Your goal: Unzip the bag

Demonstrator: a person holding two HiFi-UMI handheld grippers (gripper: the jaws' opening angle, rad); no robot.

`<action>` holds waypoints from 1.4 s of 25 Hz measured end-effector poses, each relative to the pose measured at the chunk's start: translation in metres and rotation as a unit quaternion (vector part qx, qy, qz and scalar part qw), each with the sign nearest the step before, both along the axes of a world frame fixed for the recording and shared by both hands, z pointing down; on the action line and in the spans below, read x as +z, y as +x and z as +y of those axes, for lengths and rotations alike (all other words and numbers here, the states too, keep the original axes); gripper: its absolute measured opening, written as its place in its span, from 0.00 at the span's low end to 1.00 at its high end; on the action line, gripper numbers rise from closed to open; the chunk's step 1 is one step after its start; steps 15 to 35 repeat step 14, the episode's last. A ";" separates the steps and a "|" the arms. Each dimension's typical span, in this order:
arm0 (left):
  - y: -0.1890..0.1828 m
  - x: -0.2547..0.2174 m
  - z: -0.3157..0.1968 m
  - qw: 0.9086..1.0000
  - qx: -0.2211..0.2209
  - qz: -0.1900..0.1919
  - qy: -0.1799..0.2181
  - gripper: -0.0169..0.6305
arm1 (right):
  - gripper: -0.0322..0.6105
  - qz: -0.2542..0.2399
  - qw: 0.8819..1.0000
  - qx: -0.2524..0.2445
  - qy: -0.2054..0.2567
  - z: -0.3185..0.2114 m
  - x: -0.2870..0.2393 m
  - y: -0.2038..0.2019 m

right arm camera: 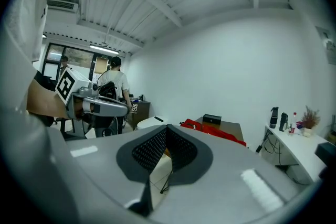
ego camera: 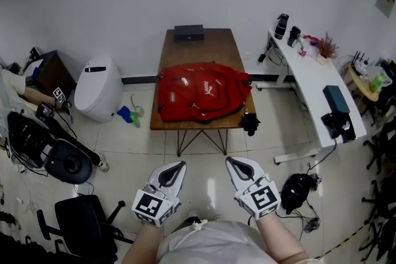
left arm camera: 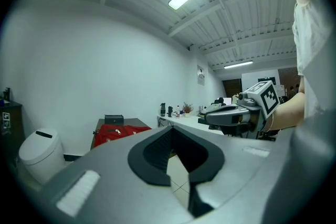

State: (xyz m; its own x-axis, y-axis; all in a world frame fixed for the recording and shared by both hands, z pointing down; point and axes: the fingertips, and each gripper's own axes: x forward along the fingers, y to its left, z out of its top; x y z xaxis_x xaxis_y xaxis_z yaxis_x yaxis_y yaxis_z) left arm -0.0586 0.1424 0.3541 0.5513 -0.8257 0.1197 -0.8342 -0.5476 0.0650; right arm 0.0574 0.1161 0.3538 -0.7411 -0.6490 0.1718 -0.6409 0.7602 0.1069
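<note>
A red backpack (ego camera: 201, 93) lies flat on a wooden table (ego camera: 198, 46) in the middle of the head view, with its zipper closed as far as I can tell. Both grippers are held close to my body, well short of the table and over the tiled floor. My left gripper (ego camera: 179, 164) has its jaws together with nothing between them. My right gripper (ego camera: 230, 159) is the same. The left gripper view shows the backpack (left arm camera: 118, 132) far off beyond the left gripper (left arm camera: 171, 131). In the right gripper view it (right arm camera: 210, 129) lies beyond the right gripper (right arm camera: 166, 128).
A black box (ego camera: 189, 32) sits at the table's far end. A dark object (ego camera: 249, 122) hangs at its near right corner. A white desk (ego camera: 315, 83) with bottles stands right, a white rounded bin (ego camera: 99, 86) left. A black chair (ego camera: 80, 219) and a floor bag (ego camera: 297, 188) flank me.
</note>
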 end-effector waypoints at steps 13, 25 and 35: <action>0.000 0.000 -0.011 1.000 -0.011 -0.008 0.004 0.04 | 0.06 -0.010 1.000 0.006 -0.022 -0.013 0.011 0.003; 0.000 0.000 -0.012 1.000 -0.011 -0.006 0.004 0.04 | 0.06 -0.011 1.000 0.008 -0.023 -0.015 0.013 0.003; 0.000 0.000 -0.012 1.000 -0.011 -0.006 0.004 0.04 | 0.06 -0.011 1.000 0.008 -0.023 -0.015 0.013 0.003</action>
